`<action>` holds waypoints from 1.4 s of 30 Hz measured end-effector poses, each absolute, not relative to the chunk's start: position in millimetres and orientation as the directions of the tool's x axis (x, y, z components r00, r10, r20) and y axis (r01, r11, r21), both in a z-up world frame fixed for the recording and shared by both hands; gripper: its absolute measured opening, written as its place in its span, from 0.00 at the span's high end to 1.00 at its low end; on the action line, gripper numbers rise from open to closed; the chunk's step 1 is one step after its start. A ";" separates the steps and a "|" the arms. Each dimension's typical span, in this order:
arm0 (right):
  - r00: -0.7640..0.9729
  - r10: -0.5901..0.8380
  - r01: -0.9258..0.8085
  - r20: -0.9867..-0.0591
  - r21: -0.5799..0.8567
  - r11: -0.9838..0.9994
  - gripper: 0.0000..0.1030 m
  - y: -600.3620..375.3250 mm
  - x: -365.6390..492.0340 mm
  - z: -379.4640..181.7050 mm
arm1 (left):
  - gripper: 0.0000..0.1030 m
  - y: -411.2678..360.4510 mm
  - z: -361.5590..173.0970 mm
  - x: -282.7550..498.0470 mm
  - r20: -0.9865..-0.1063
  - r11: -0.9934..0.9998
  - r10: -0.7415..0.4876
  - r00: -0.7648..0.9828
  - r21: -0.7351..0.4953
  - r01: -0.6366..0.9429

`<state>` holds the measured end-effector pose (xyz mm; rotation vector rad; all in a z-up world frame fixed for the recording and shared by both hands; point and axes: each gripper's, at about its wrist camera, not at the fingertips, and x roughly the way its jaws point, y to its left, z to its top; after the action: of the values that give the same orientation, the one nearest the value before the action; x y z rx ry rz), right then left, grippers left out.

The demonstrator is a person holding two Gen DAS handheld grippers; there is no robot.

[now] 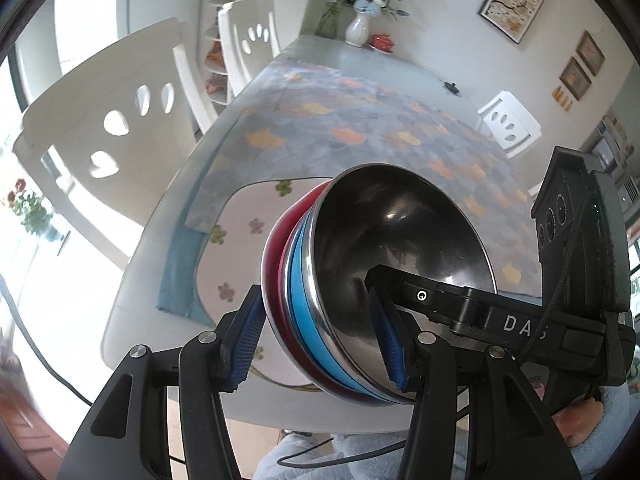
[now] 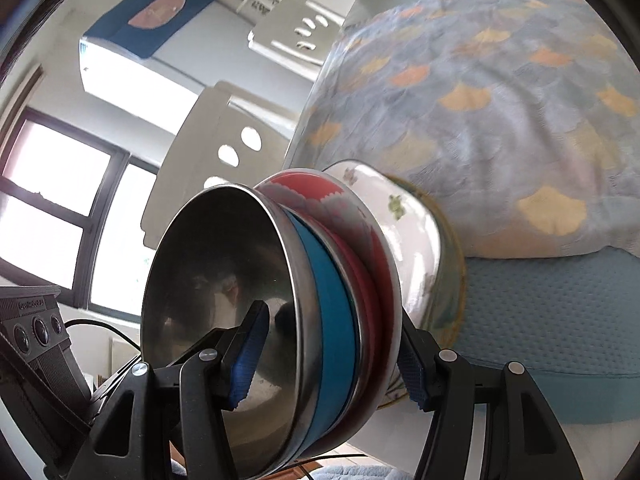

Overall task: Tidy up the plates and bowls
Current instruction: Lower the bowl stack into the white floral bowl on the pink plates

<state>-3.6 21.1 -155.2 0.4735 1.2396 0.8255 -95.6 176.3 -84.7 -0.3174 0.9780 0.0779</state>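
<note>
Tablecloth [image 1: 360,120] covered the dining table; only the left view showed a vase [image 1: 357,28]. Both grippers, left gripper [image 1: 316,340] and right gripper [image 2: 326,364], clamped the nested steel bowls [image 1: 384,248].

Left gripper [image 1: 318,336] and right gripper [image 2: 326,358] both clamped, facing each other

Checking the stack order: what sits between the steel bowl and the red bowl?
A blue bowl, nested between the steel bowl and red bowl; both wrist views show it.
</note>
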 end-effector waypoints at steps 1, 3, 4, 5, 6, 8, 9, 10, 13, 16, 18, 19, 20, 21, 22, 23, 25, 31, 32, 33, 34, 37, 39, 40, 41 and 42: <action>0.096 0.768 -0.293 -0.634 0.719 0.630 0.42 22.9 -3.3 -155.0 | 0.53 177.7 -84.5 -96.4 -0.825 0.950 -0.073 0.561 -0.228 -0.211; 0.090 0.771 -0.299 -0.631 0.721 0.625 0.42 25.4 -2.7 -155.5 | 0.53 177.9 -84.0 -97.8 -0.825 0.950 -0.067 0.562 -0.225 -0.216; 0.088 0.772 -0.300 -0.630 0.722 0.623 0.42 25.5 -2.4 -155.9 | 0.53 177.8 -84.1 -97.8 -0.825 0.950 -0.064 0.561 -0.222 -0.219; 0.085 0.772 -0.301 -0.630 0.723 0.622 0.42 26.7 -1.5 -156.7 | 0.53 177.8 -84.4 -97.5 -0.826 0.950 -0.062 0.560 -0.220 -0.220; 0.081 0.772 -0.300 -0.630 0.723 0.622 0.42 26.9 -0.9 -157.7 | 0.53 178.0 -85.0 -97.1 -0.827 0.951 -0.061 0.559 -0.219 -0.220; 0.077 0.772 -0.300 -0.632 0.724 0.622 0.42 27.6 0.0 -158.5 | 0.53 177.4 -84.6 -97.3 -0.828 0.951 -0.057 0.558 -0.215 -0.221; 0.075 0.772 -0.299 -0.632 0.724 0.622 0.42 29.1 1.7 -159.0 | 0.53 177.2 -84.2 -97.5 -0.827 0.951 -0.056 0.559 -0.214 -0.221; 0.075 0.772 -0.300 -0.631 0.724 0.621 0.42 28.8 2.3 -159.0 | 0.53 177.2 -84.0 -97.9 -0.827 0.951 -0.056 0.560 -0.214 -0.221; 0.076 0.774 -0.301 -0.629 0.725 0.619 0.42 28.8 3.1 -158.6 | 0.53 176.0 -82.4 -99.0 -0.824 0.952 -0.053 0.564 -0.212 -0.221; 0.070 0.778 -0.294 -0.624 0.733 0.614 0.42 28.0 4.8 -159.6 | 0.53 175.4 -81.4 -98.4 -0.822 0.952 -0.051 0.568 -0.211 -0.220; 0.068 0.777 -0.296 -0.625 0.731 0.615 0.42 28.2 6.0 -159.4 | 0.53 175.5 -81.0 -98.0 -0.821 0.952 -0.050 0.568 -0.212 -0.222; 0.068 0.776 -0.298 -0.627 0.730 0.615 0.42 28.6 6.5 -159.2 | 0.53 175.5 -81.0 -98.4 -0.821 0.951 -0.050 0.568 -0.213 -0.224; 0.067 0.776 -0.301 -0.627 0.729 0.615 0.42 28.3 6.4 -158.8 | 0.53 175.6 -81.1 -98.5 -0.821 0.950 -0.050 0.568 -0.214 -0.225; 0.066 0.776 -0.303 -0.627 0.729 0.614 0.42 27.9 6.1 -158.4 | 0.53 175.6 -81.0 -98.5 -0.822 0.950 -0.050 0.568 -0.215 -0.227; 0.066 0.777 -0.305 -0.626 0.729 0.613 0.42 27.2 6.1 -158.6 | 0.53 175.4 -81.0 -98.3 -0.822 0.949 -0.051 0.567 -0.216 -0.229; 0.065 0.777 -0.305 -0.627 0.728 0.613 0.42 27.1 5.8 -158.4 | 0.53 175.3 -81.1 -98.2 -0.823 0.949 -0.051 0.566 -0.217 -0.230; 0.063 0.776 -0.304 -0.628 0.729 0.614 0.42 27.2 6.2 -158.6 | 0.53 175.4 -81.4 -97.9 -0.823 0.948 -0.054 0.565 -0.221 -0.231; 0.041 0.777 -0.266 -0.628 0.743 0.615 0.43 26.5 8.9 -164.3 | 0.52 180.9 -88.9 -93.9 -0.846 0.936 -0.025 0.532 -0.207 -0.286; 0.041 0.779 -0.264 -0.626 0.745 0.613 0.43 26.1 9.2 -164.1 | 0.52 183.7 -90.9 -94.0 -0.850 0.932 -0.027 0.526 -0.212 -0.294; 0.047 0.781 -0.264 -0.623 0.746 0.611 0.43 25.1 9.5 -163.4 | 0.52 187.1 -92.4 -94.7 -0.852 0.926 -0.031 0.523 -0.222 -0.306; 0.051 0.784 -0.263 -0.618 0.749 0.608 0.43 23.8 9.8 -162.9 | 0.52 189.4 -92.9 -96.1 -0.851 0.921 -0.037 0.524 -0.232 -0.312; 0.072 0.797 -0.257 -0.600 0.761 0.596 0.43 18.8 11.3 -160.1 | 0.51 192.9 -90.3 -99.9 -0.838 0.914 -0.051 0.543 -0.258 -0.312; 0.076 0.800 -0.251 -0.595 0.765 0.593 0.42 16.8 11.5 -160.2 | 0.50 190.9 -87.5 -100.2 -0.829 0.919 -0.055 0.556 -0.260 -0.297; 0.075 0.801 -0.248 -0.594 0.767 0.592 0.42 16.0 11.2 -160.8 | 0.48 189.4 -86.6 -99.7 -0.829 0.922 -0.047 0.557 -0.250 -0.296; 0.074 0.800 -0.245 -0.596 0.767 0.594 0.42 15.5 10.5 -161.6 | 0.48 187.4 -86.1 -98.8 -0.830 0.926 -0.044 0.556 -0.243 -0.289; 0.072 0.798 -0.243 -0.598 0.766 0.596 0.42 14.7 9.7 -162.3 | 0.48 186.1 -85.8 -98.3 -0.830 0.928 -0.044 0.556 -0.240 -0.285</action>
<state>9.7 14.7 -162.3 0.5469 1.2681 0.8439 -98.3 186.1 -85.8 -0.3705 0.9766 0.1463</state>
